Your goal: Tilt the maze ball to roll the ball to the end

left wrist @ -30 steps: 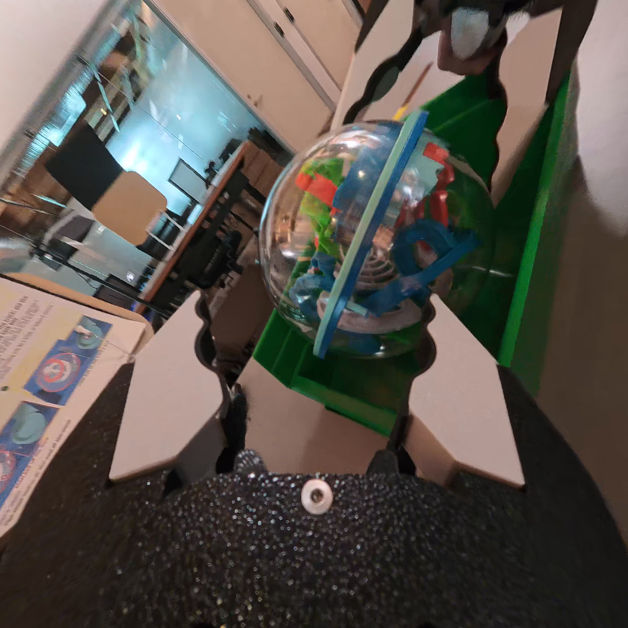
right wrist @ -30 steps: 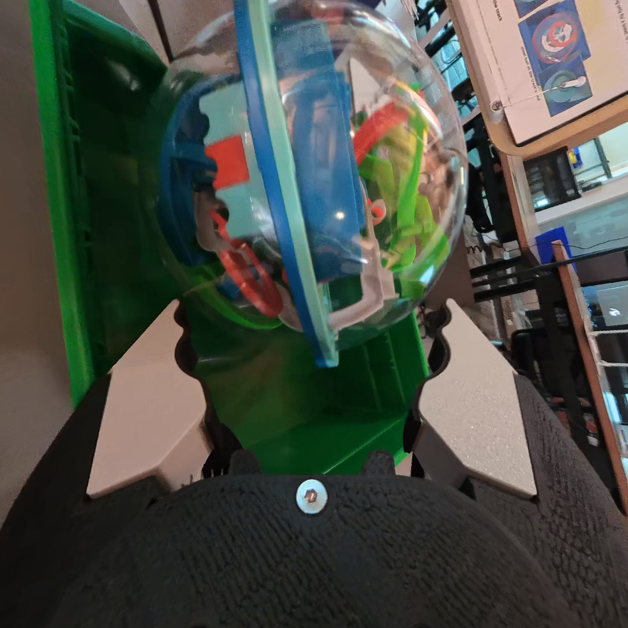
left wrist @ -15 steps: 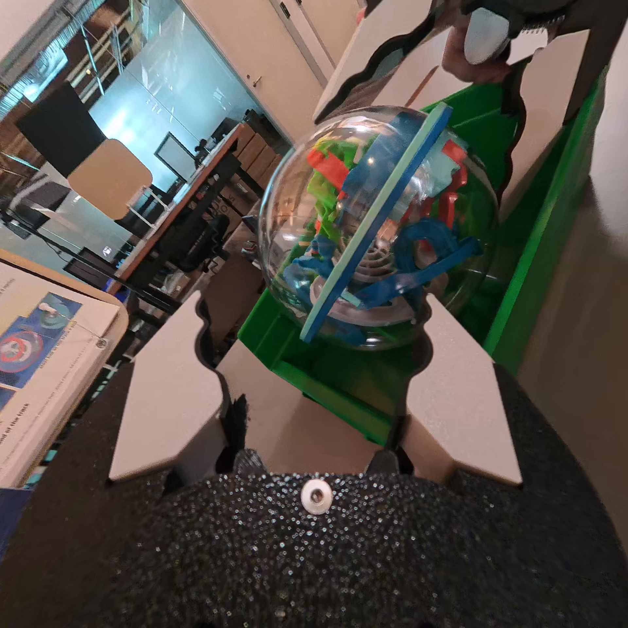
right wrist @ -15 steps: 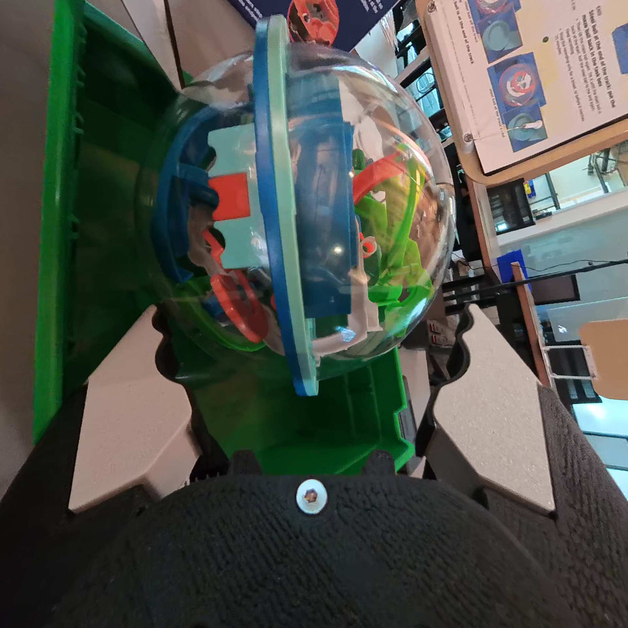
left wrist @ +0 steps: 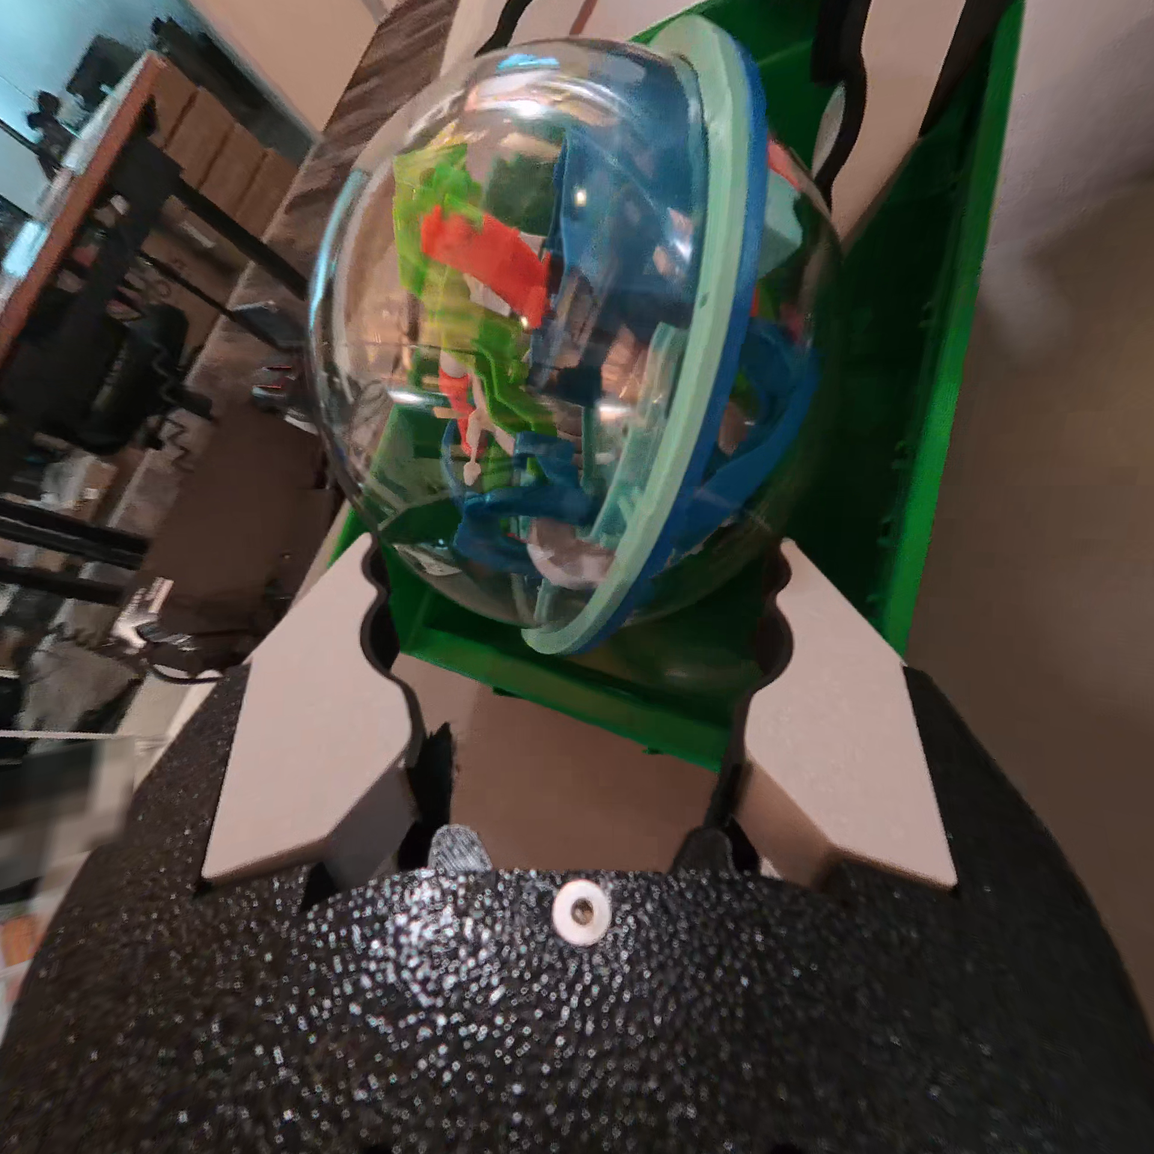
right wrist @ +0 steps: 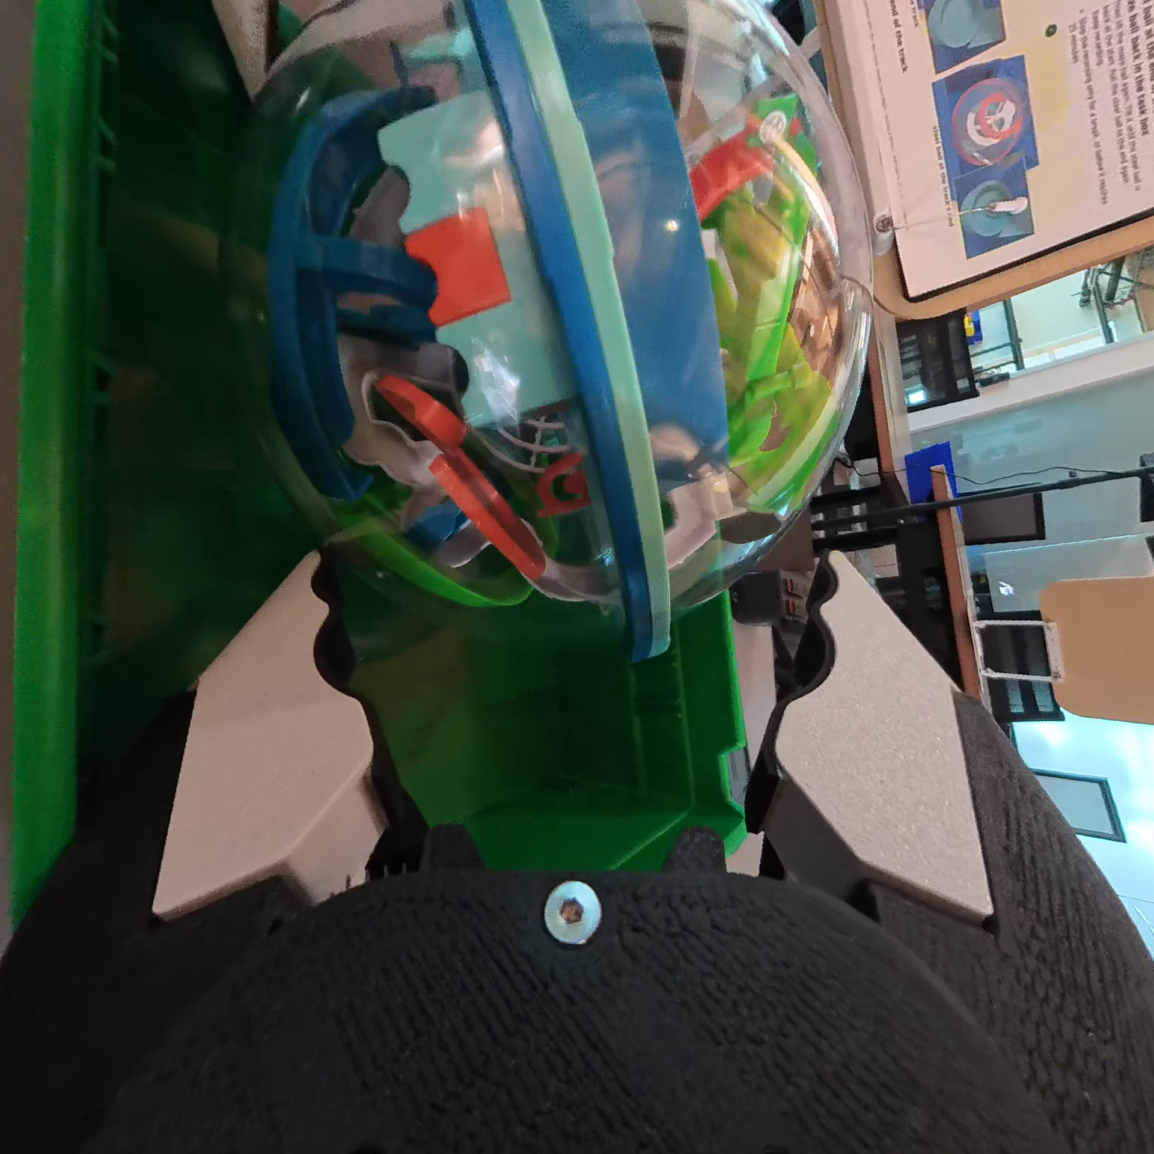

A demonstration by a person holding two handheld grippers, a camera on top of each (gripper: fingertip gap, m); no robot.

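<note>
The maze ball [left wrist: 562, 325] is a clear sphere with a blue and pale-green rim and blue, green and red tracks inside. It is held up in front of a green tray [left wrist: 905, 374]. My left gripper [left wrist: 577, 562] is shut on its lower part, with both fingertips against the shell. My right gripper [right wrist: 568, 562] holds the same ball [right wrist: 562, 325] from the opposite side, its tips touching the shell low on both sides. The right gripper's fingers [left wrist: 837, 93] show behind the ball in the left wrist view. I cannot make out the small ball inside.
The green tray [right wrist: 156, 374] stands close behind and under the ball. A board with printed sheets [right wrist: 999, 125] is at the upper right in the right wrist view. Dark tables and shelves [left wrist: 93, 250] lie beyond on the left.
The ball has turned, so its rim now leans the other way in the left wrist view. My right gripper's fingers widened half a second ago and have closed back on the shell.
</note>
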